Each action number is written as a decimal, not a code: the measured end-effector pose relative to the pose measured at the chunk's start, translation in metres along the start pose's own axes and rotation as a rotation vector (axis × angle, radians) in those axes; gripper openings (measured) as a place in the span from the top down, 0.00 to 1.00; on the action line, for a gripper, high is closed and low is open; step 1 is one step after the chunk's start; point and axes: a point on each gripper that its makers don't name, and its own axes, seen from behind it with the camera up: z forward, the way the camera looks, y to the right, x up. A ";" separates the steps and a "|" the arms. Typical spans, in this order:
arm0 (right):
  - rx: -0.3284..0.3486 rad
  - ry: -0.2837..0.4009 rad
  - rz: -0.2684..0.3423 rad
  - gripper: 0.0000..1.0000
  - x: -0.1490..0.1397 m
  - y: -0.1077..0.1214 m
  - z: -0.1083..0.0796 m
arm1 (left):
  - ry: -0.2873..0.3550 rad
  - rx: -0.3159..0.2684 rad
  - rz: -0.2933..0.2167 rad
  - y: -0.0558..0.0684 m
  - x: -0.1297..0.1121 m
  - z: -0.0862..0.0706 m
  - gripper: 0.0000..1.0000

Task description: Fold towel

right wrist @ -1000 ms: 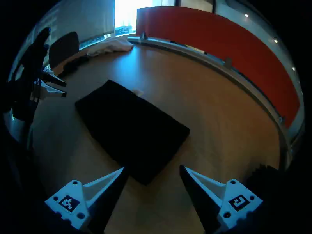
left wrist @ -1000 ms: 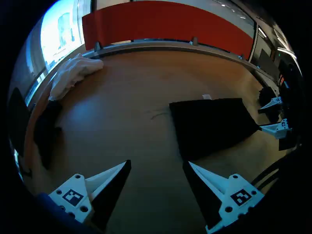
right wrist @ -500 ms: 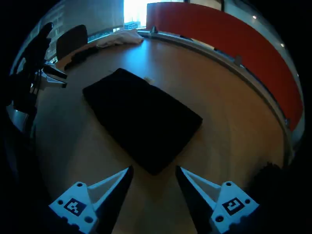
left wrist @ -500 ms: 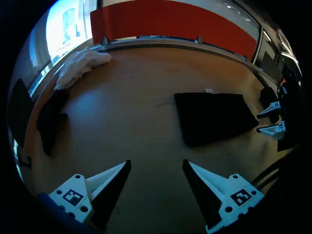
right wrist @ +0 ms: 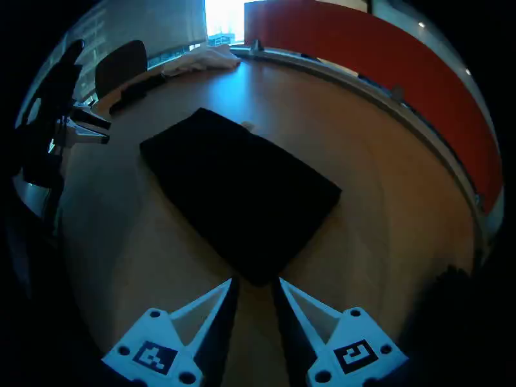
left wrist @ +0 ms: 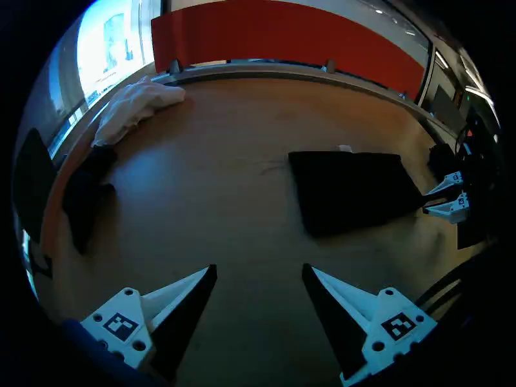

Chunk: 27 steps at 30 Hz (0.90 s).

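Observation:
A black towel (left wrist: 351,190) lies folded flat as a rectangle on the wooden table (left wrist: 213,174). In the right gripper view one towel (right wrist: 238,187) corner points at my right gripper (right wrist: 254,280). Its fingers stand close together with a narrow gap, and the corner tip sits just between the fingertips. From the left gripper view the right gripper (left wrist: 426,198) is at the towel's far right corner. My left gripper (left wrist: 258,267) is open over bare table, well short of the towel's left edge. The left gripper (right wrist: 108,130) also appears far left in the right gripper view.
A crumpled white cloth (left wrist: 138,106) and a dark cloth (left wrist: 84,193) lie along the table's left edge. A red partition (left wrist: 290,32) runs behind the table's back rail. A dark chair (right wrist: 122,64) stands beyond the table. A small white tag (right wrist: 247,124) sticks out at the towel's far edge.
My right gripper's fingers have narrowed steadily and moved up to the towel's near corner. The left gripper has pulled back from the towel and stays open.

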 end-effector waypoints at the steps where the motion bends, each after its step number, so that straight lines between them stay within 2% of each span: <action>1: -0.003 0.000 -0.001 0.71 0.000 0.001 0.000 | -0.001 0.000 0.000 0.000 0.000 0.000 0.01; 5: -0.014 0.003 -0.003 0.89 0.001 0.003 0.000 | -0.004 0.000 -0.002 0.000 -0.002 0.000 0.02; 7: -0.018 0.008 0.000 0.94 0.002 0.003 -0.001 | -0.004 0.001 -0.001 0.000 -0.002 0.000 0.01; 18: -0.047 0.044 -0.002 0.94 0.019 0.006 -0.010 | 0.003 -0.002 0.008 0.001 0.003 0.002 0.02; 27: -0.096 0.117 -0.048 0.93 0.061 0.019 -0.044 | 0.013 -0.002 0.010 0.000 0.010 0.000 0.02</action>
